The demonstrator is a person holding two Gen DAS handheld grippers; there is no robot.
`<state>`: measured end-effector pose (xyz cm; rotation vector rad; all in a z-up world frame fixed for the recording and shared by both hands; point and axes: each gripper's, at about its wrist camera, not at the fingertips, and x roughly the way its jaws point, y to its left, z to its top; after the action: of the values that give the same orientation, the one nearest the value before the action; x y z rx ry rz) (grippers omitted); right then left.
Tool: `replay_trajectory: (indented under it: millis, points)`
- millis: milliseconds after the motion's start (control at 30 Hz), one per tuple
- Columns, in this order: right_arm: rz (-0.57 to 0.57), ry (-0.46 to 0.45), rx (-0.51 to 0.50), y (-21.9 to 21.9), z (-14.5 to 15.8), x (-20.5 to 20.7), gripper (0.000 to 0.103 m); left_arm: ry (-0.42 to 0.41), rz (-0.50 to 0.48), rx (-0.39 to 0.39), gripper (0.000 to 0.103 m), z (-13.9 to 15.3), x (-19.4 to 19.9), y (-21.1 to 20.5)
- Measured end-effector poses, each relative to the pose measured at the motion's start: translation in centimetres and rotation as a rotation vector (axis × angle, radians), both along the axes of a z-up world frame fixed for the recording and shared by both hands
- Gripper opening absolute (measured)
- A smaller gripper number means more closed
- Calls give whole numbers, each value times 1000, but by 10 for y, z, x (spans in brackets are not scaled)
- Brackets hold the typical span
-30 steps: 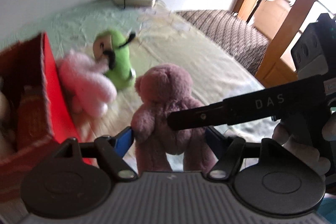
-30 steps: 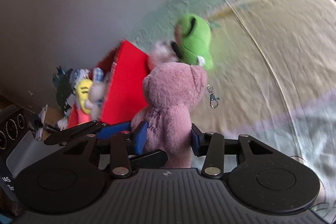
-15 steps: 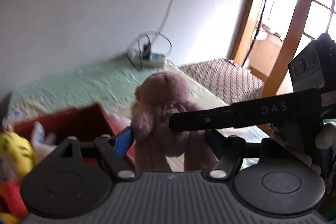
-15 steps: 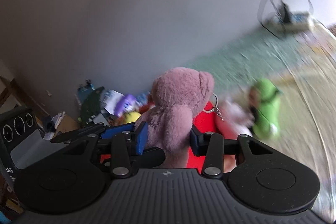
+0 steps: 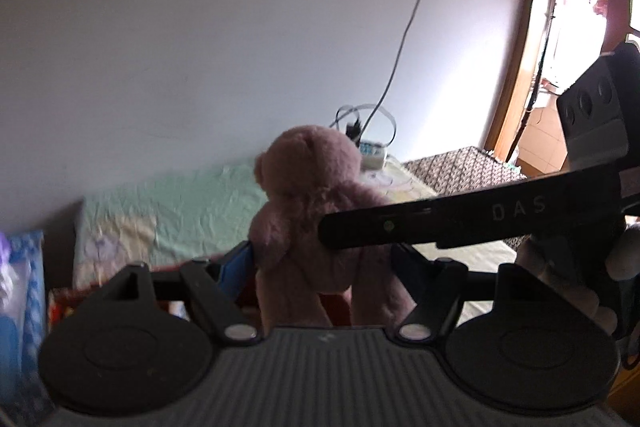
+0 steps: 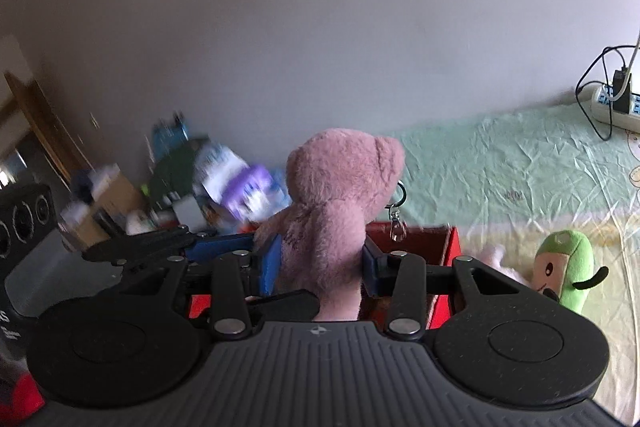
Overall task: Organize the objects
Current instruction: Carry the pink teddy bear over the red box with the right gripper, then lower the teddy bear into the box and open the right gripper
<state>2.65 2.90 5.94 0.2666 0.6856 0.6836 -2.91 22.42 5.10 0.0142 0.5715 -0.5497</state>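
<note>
Right wrist view: open red cardboard box [image 6: 447,247] lies below the dusty-pink plush teddy bear [image 6: 336,211], which right gripper [image 6: 320,261] and left gripper [image 5: 322,261] both pinch aloft. Judged step: carrying to box; next, lower and release. Box contents hidden; green plush toy [image 6: 568,267] unsorted; clutter blurred.

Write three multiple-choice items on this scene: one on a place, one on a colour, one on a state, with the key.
1. Where is the green plush toy?
A. inside the box
B. on the bed sheet, right of the red box
C. in a gripper

2. What colour is the held teddy bear?
A. dusty pink
B. yellow
C. white

3. How is the right gripper?
A. open, empty
B. shut on the bear
C. out of view

Key: B, it lies outside the box wall; A, its fur shows pink; B, both blue pads press its body.
</note>
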Motion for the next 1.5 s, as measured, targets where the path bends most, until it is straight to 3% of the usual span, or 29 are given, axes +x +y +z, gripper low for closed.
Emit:
replay_trajectory:
  millis: [300, 733, 900, 1133, 1500]
  points:
    - [47, 104, -216, 35, -40, 15, 43, 193, 8, -24, 74, -60, 22, 11]
    - [77, 150, -373, 63, -66, 24, 47, 296, 7, -2, 73, -99, 37, 21]
    - [53, 172, -377, 64, -75, 27, 50, 292, 7, 27, 73, -103, 38, 15]
    - [-10, 132, -351, 59, -72, 22, 54, 290, 23, 46, 74, -108, 40, 14]
    - [-68, 141, -254, 45, -76, 18, 42, 298, 47, 128, 71, -109, 43, 3]
